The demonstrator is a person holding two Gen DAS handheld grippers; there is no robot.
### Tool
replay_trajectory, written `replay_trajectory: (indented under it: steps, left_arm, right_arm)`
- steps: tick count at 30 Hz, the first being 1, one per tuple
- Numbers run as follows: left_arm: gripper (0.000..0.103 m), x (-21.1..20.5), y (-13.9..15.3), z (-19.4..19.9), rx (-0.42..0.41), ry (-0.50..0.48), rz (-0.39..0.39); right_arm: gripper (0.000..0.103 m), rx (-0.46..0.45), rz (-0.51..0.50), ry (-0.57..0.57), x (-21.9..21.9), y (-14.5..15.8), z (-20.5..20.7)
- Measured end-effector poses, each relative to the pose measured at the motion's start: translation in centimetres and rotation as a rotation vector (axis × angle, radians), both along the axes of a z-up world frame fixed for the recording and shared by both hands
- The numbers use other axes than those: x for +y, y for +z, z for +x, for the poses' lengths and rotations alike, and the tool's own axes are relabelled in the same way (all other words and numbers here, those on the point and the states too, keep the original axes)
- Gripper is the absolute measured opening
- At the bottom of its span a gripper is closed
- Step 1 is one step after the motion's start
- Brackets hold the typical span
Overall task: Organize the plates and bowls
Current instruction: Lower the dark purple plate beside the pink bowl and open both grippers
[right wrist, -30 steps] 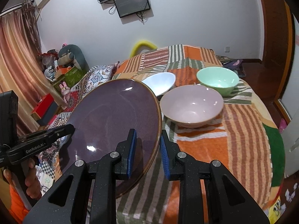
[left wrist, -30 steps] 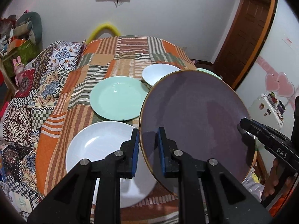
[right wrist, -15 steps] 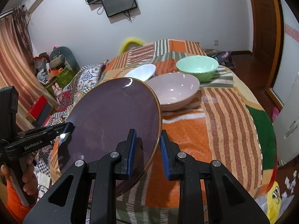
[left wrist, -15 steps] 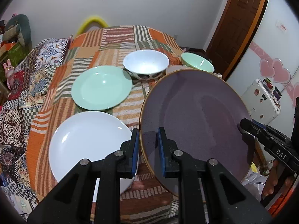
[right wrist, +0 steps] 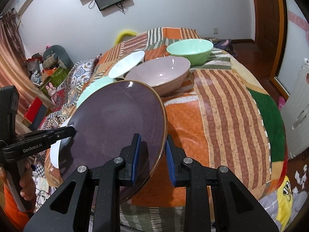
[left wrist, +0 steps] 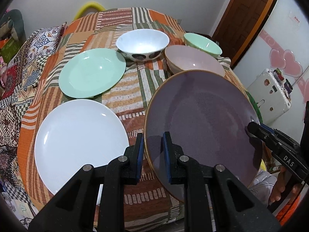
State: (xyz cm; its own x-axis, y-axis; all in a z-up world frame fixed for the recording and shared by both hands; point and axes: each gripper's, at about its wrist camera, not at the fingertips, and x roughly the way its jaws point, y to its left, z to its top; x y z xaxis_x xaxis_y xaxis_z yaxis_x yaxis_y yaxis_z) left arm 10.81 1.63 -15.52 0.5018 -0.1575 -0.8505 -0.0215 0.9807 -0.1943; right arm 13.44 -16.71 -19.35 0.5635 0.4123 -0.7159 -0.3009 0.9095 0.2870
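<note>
**Purple plate aloft, nothing stacked yet**

On the striped patchwork bedspread [left wrist: 135, 89], near my left edge, the round white plate [left wrist: 77, 141] and mint-green plate [left wrist: 92, 72] lie singly. Beyond sit the white bowl [left wrist: 142, 43], pink bowl [left wrist: 193, 62] and green bowl [left wrist: 201, 43], all unstacked. My left gripper [left wrist: 153, 150] and right gripper [right wrist: 152, 156] each clamp the gold-rimmed purple plate [left wrist: 202, 127], tilted above the near edge. I judge sorting barely begun.
</note>
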Motion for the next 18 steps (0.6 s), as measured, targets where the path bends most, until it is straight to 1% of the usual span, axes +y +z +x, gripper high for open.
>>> replay_trajectory:
  steps: [5,14,18]
  left_arm:
    - [0.018,-0.4,-1.1,0.5,0.034,-0.009,0.018]
    - [0.018,-0.3,-3.2,1.7,0.108,0.003,-0.002]
    - [0.018,-0.3,-3.8,2.2,0.117,0.012,0.006]
  right_arm:
    - [0.023,0.033,-0.002,-0.010,-0.3,-0.9,0.1]
    - [0.023,0.081,0.008,-0.012,-0.7,-2.4,1.0]
    - [0.023,0.096,0.015,-0.013,-0.7,-3.0,1.2]
